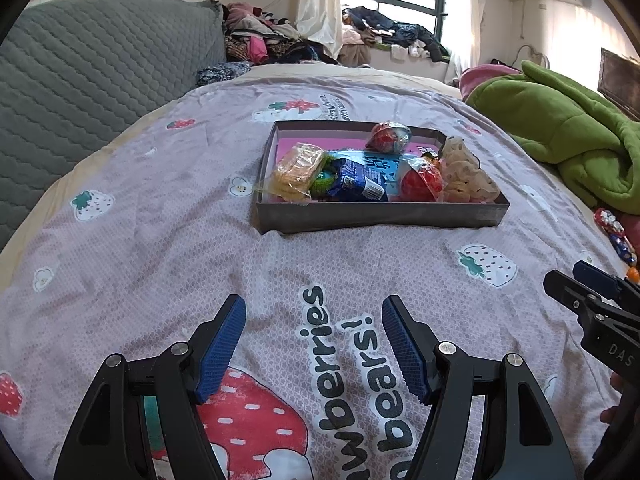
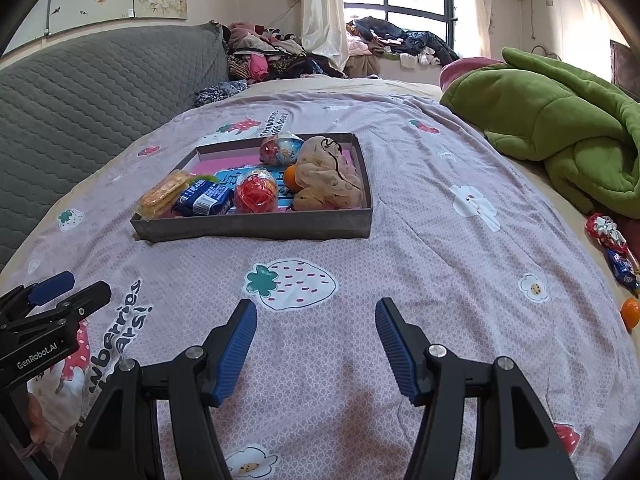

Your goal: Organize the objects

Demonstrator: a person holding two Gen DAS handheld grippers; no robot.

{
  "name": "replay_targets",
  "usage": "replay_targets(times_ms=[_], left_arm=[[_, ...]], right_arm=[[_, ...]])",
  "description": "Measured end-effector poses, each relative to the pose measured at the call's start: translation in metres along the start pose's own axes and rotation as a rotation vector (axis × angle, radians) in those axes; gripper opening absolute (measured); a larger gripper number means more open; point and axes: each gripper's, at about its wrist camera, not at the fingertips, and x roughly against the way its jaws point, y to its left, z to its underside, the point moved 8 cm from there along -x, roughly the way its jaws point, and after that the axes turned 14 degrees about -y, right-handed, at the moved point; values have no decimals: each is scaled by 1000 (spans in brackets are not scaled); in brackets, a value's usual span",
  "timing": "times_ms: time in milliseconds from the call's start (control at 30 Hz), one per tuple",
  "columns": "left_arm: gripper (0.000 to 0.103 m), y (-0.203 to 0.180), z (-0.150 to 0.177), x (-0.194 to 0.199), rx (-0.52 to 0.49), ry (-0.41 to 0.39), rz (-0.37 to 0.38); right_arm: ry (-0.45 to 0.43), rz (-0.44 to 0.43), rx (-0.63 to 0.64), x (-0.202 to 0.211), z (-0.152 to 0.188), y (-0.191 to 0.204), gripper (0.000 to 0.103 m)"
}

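Observation:
A shallow grey box (image 1: 380,216) (image 2: 256,226) sits on the strawberry-print bedspread. It holds a yellow cracker pack (image 1: 298,168) (image 2: 164,194), a blue snack pack (image 1: 354,182) (image 2: 204,200), two red toy eggs (image 1: 420,184) (image 2: 256,192), an orange (image 2: 292,178) and a beige mesh bag (image 1: 466,172) (image 2: 328,176). My left gripper (image 1: 314,312) is open and empty, well short of the box. My right gripper (image 2: 316,314) is open and empty, also short of it. Wrapped candies (image 2: 608,236) (image 1: 614,234) and a loose orange (image 2: 631,312) lie at the bed's right edge.
A green blanket (image 2: 560,128) (image 1: 560,132) is heaped at the right. A grey quilted headboard (image 1: 80,80) (image 2: 88,92) runs along the left. Piles of clothes (image 2: 280,56) lie beyond the bed under the window.

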Motion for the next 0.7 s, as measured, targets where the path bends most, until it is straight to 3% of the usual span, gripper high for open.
replay_targets(times_ms=[700], left_arm=[[72, 1, 3, -2, 16, 6, 16]], right_arm=[[-5, -4, 6, 1, 1, 4, 61]])
